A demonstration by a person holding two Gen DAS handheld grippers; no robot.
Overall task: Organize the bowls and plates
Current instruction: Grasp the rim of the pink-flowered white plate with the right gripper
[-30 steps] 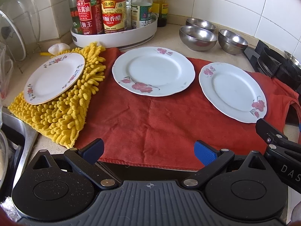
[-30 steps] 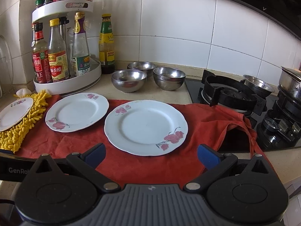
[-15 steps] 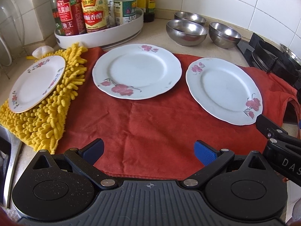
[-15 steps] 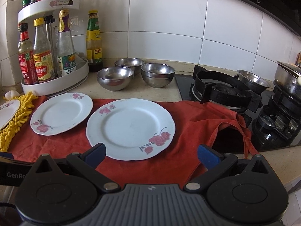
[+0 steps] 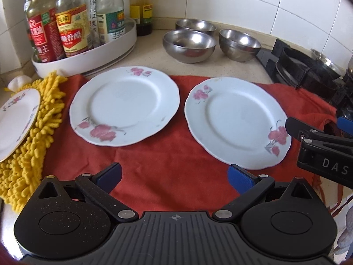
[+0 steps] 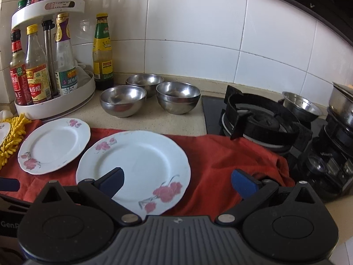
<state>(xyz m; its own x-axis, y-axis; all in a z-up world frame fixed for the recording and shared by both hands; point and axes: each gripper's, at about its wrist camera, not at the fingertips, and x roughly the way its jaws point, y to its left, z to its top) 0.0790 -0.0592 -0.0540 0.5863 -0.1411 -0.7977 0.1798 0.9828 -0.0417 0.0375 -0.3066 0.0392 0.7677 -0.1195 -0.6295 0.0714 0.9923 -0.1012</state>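
Two large white floral plates lie on a red cloth [image 5: 167, 154]: the middle plate [image 5: 124, 108] [image 6: 54, 144] and the right plate [image 5: 237, 121] [image 6: 133, 169]. A smaller floral plate [image 5: 16, 121] rests on a yellow mop pad [image 5: 42, 132] at the left. Three steel bowls [image 5: 188, 45] [image 6: 122, 101] stand behind on the counter. My left gripper [image 5: 174, 177] is open and empty, low over the cloth's front. My right gripper [image 6: 177, 182] is open and empty, hovering over the right plate's near edge; it also shows in the left wrist view [image 5: 320, 141].
A white turntable rack of sauce bottles [image 5: 72, 35] [image 6: 44, 70] stands at the back left. A gas hob [image 6: 264, 119] with a steel pot [image 6: 343, 103] and a small steel bowl [image 6: 301, 105] is at the right. The tiled wall is behind.
Both grippers have moved right and forward, closer to the plates. The right gripper's left finger now overlaps the right plate's near edge. Both stay open.
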